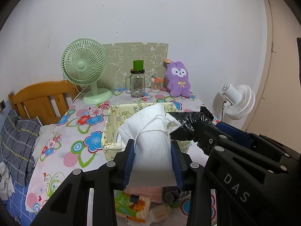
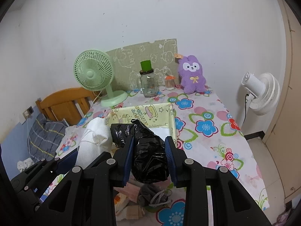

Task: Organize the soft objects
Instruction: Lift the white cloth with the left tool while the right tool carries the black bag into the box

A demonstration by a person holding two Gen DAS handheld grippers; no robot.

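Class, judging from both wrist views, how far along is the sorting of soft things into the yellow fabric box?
Done: little shows; the yellow fabric box looks nearly empty. In hand: the left gripper clamps a white cloth bundle, and the right gripper clamps a crumpled black plastic bag, both above the box. Left: placing both, then the grey sock and other items below.

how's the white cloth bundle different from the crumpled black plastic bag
The white cloth bundle is matte, soft fabric tied with a thin string; the crumpled black plastic bag is glossy, wrinkled and untied. The left gripper clamps the bundle, the right gripper the bag. Both are held above the yellow fabric basket.
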